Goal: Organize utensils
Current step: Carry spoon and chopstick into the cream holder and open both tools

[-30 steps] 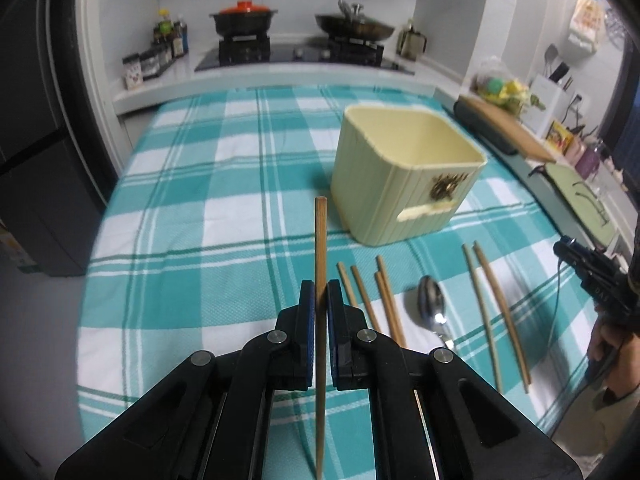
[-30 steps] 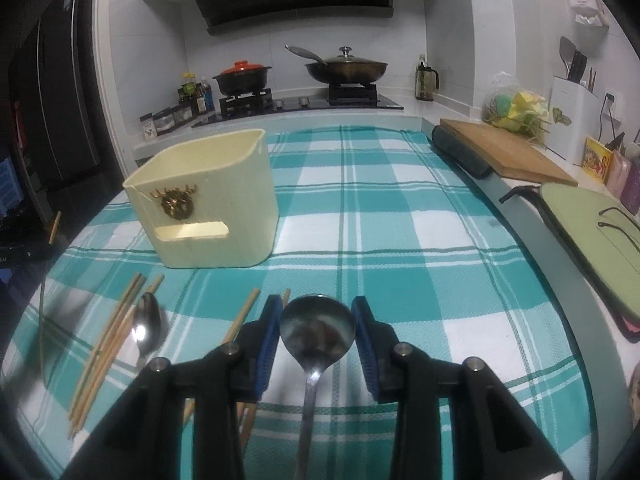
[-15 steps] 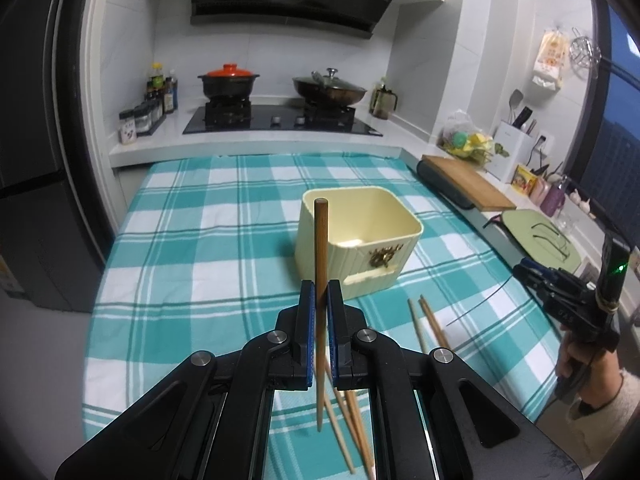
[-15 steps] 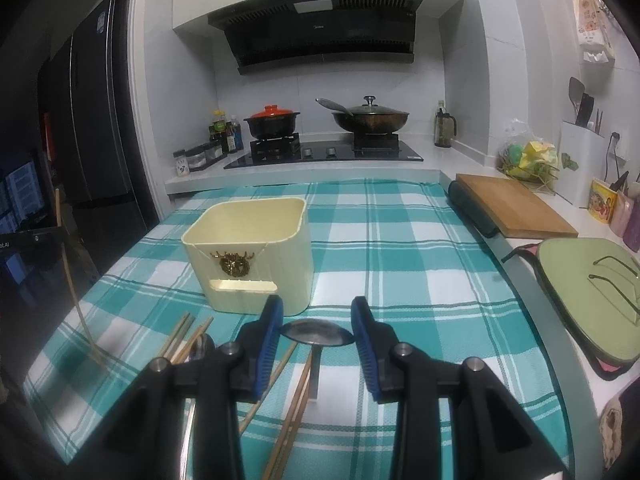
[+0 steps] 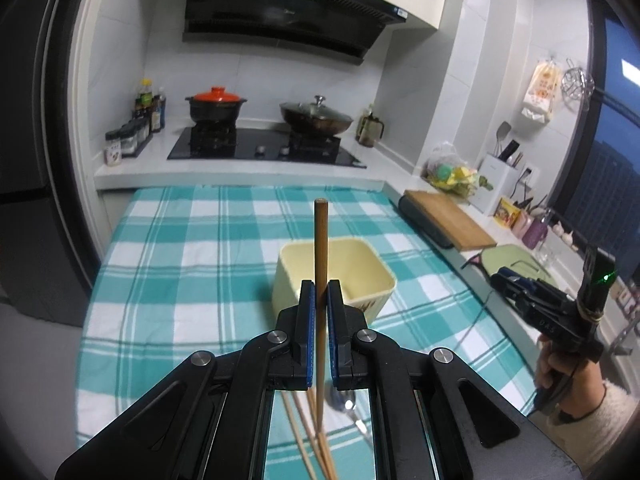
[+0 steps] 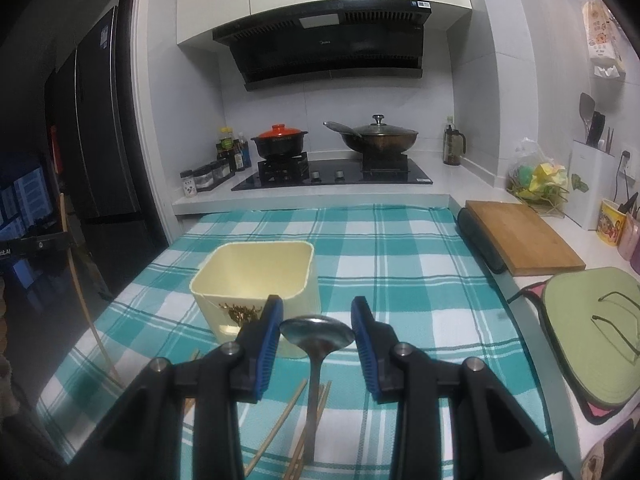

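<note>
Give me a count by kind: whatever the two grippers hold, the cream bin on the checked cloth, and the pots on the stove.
Chopstick, in the left gripper: 1
Spoon, in the right gripper: 1
Cream bin: 1
Pots on the stove: 2 (red-lidded pot, glass-lidded pan)
Total: 5

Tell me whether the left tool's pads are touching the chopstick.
Touching. The left wrist view shows the left tool with both blue pads clamped against the upright chopstick, no gap.

Home kitchen: black gas hob [image 6: 332, 178] under black extractor hood [image 6: 324, 46], orange-lidded black pot [image 6: 279, 144], wooden chopping board [image 6: 524, 238].
</note>
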The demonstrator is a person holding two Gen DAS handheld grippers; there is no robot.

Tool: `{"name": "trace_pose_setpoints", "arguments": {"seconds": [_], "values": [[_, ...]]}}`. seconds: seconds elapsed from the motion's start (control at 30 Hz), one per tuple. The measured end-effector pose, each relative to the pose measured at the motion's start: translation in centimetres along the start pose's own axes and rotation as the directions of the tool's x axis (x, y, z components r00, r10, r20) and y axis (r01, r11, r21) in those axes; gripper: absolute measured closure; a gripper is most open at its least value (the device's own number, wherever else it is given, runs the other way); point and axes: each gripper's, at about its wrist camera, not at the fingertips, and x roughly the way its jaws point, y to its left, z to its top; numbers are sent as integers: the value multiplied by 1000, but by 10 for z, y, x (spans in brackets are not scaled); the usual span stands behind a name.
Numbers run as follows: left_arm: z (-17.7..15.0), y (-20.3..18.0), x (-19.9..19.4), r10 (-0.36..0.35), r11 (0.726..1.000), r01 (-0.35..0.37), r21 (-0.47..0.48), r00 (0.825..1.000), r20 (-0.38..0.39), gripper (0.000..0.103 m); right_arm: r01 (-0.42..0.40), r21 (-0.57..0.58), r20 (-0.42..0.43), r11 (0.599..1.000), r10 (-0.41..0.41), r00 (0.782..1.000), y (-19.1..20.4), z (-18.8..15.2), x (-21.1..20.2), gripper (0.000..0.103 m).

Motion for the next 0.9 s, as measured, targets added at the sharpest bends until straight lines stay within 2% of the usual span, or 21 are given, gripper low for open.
{"name": "trace_pose_setpoints", "arguments": {"seconds": [0.27, 0.37, 0.47, 0.67, 0.9], "values": [[80, -21, 18, -34, 999, 31, 39, 995, 91, 99, -46, -44, 100, 998, 51, 994, 16, 89, -1, 67], [100, -25, 43, -42, 999, 40, 28, 995, 86, 99, -63, -74, 120, 995, 72, 990, 26, 122, 10, 67], [110, -28, 69, -24, 999, 21, 38, 997, 80, 99, -71, -89, 123, 993, 82, 989, 33, 141, 26, 67], [107, -25, 117, 14, 999, -17, 49, 998, 54, 99, -120, -101, 97, 988, 129, 987, 44, 145, 70, 67], [67, -8, 170, 40, 999, -39, 11, 998, -51, 99, -158, -69, 4, 985, 158, 987, 45, 111, 129, 67]]}}
